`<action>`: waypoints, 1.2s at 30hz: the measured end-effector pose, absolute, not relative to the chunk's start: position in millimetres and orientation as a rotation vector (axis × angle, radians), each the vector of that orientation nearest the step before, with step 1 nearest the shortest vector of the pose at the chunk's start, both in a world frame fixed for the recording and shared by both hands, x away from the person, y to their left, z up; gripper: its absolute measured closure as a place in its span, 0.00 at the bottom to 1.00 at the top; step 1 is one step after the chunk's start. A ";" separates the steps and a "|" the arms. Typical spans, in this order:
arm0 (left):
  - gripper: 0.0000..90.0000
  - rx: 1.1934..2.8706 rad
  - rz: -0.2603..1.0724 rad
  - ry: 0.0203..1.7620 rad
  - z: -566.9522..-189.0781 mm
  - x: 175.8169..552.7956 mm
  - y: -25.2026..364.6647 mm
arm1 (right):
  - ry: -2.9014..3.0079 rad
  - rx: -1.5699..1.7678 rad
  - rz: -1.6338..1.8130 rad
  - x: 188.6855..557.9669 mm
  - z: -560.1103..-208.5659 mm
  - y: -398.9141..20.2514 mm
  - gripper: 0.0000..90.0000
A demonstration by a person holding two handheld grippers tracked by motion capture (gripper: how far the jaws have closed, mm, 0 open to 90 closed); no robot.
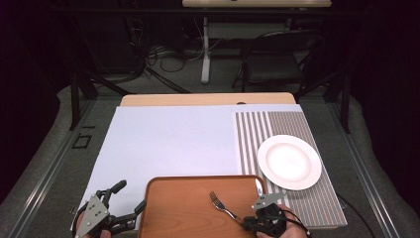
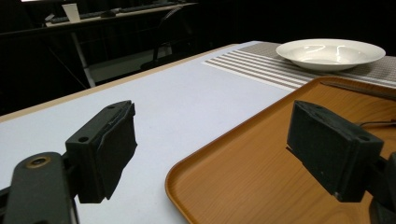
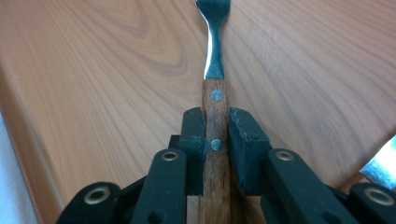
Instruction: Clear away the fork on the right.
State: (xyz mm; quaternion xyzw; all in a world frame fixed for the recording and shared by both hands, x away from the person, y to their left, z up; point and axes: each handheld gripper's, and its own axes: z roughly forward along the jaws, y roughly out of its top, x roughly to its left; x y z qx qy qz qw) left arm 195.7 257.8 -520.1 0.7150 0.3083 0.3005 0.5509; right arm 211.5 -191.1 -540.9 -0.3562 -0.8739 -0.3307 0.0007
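Observation:
A fork [image 1: 220, 204] with a wooden handle lies on the brown wooden tray [image 1: 178, 208] at the table's near edge, its tines pointing to the far left. My right gripper [image 1: 247, 221] is shut on that handle; in the right gripper view the two pads [image 3: 243, 140] press the fork's [image 3: 215, 79] handle from both sides, just above the tray [image 3: 102, 70]. My left gripper [image 1: 128, 197] stands open at the tray's left edge. In the left gripper view its gripper [image 2: 210, 149] has nothing between the jaws, with the tray's [image 2: 243, 172] near corner under the gap.
A white plate [image 1: 289, 161] sits empty on a striped placemat [image 1: 257, 129] at the right, beyond the tray. A shiny metal blade [image 3: 380, 163] lies at the tray's right side. A pale sheet [image 1: 168, 144] covers the table's left and middle.

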 end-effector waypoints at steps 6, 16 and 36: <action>0.17 1.692 0.712 0.729 -520.1 195.7 257.5 | -2.741 -1.098 -1.095 211.2 -534.5 -190.9 0.83; 0.17 1.694 0.709 0.728 -520.2 195.9 257.6 | -2.783 -0.982 -1.131 218.1 -535.5 -177.9 1.00; 0.17 1.694 0.708 0.731 -520.4 196.0 257.2 | -2.805 -0.968 -1.134 222.3 -547.1 -168.4 1.00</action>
